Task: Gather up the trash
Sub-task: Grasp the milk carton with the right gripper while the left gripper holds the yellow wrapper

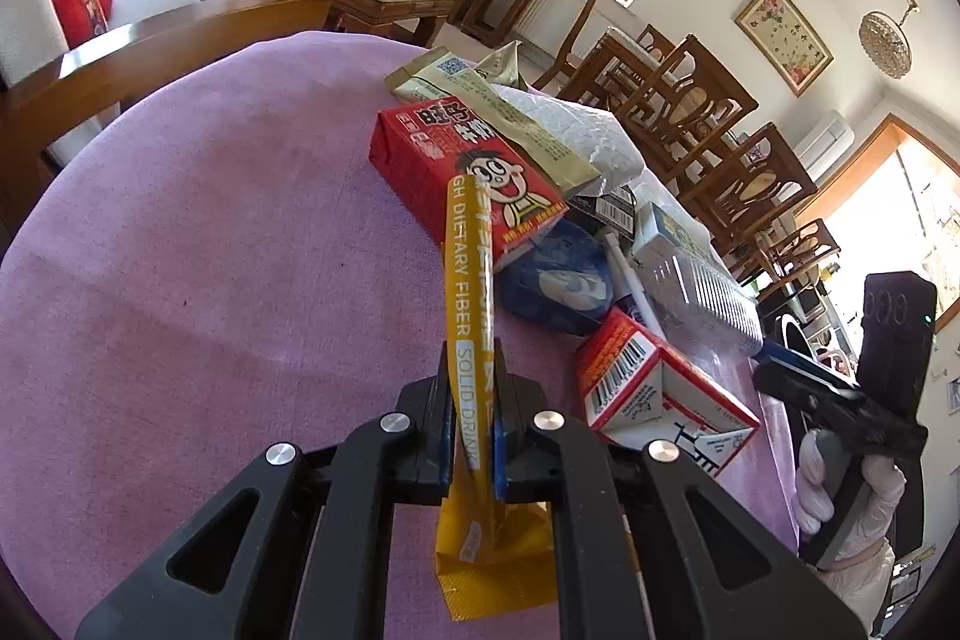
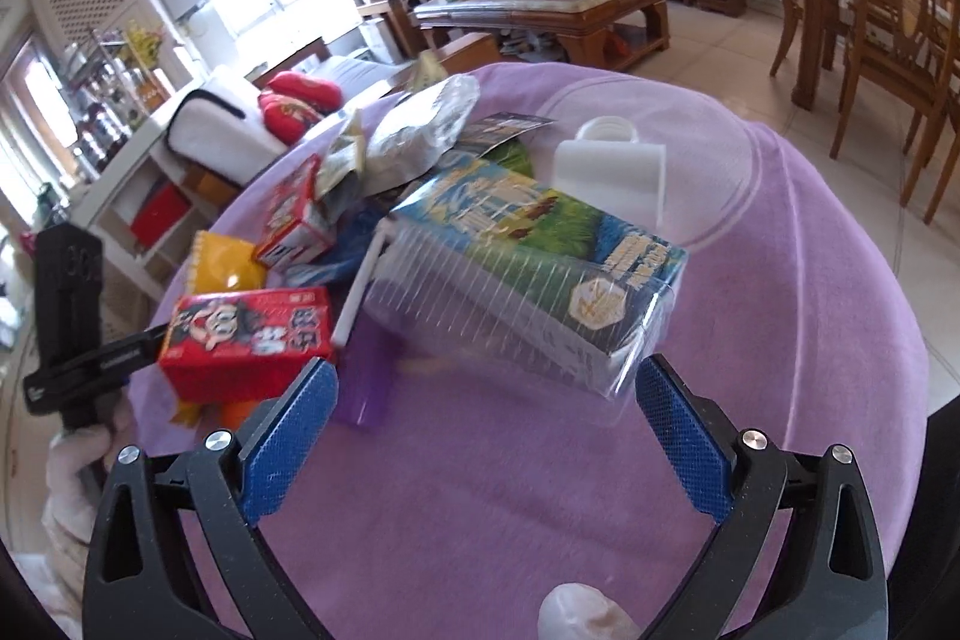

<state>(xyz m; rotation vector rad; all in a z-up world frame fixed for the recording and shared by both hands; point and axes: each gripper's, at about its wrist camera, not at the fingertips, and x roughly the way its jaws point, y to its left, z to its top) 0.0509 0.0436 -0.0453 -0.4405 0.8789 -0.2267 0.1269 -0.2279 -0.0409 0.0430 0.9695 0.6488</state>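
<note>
My left gripper (image 1: 473,400) is shut on a long yellow drink sachet (image 1: 468,292), which sticks up and forward over the purple tablecloth (image 1: 210,250). Behind it lies a pile of trash: a red cartoon carton (image 1: 456,172), a gold packet (image 1: 504,112), a blue wrapper (image 1: 558,280) and a small red-and-white carton (image 1: 648,382). My right gripper (image 2: 486,382) stands open, its blue pads (image 2: 294,436) on either side of the near end of a clear ribbed plastic cup (image 2: 510,316). The cup lies against a green-and-blue milk carton (image 2: 540,232).
A white bottle (image 2: 612,172) lies beyond the milk carton, and a crumpled silver bag (image 2: 420,130) sits at the back. Another red carton (image 2: 252,334) lies left of the right gripper. The other gripper's handle, in a gloved hand (image 1: 852,478), shows at the table edge. Wooden chairs (image 1: 720,148) stand beyond.
</note>
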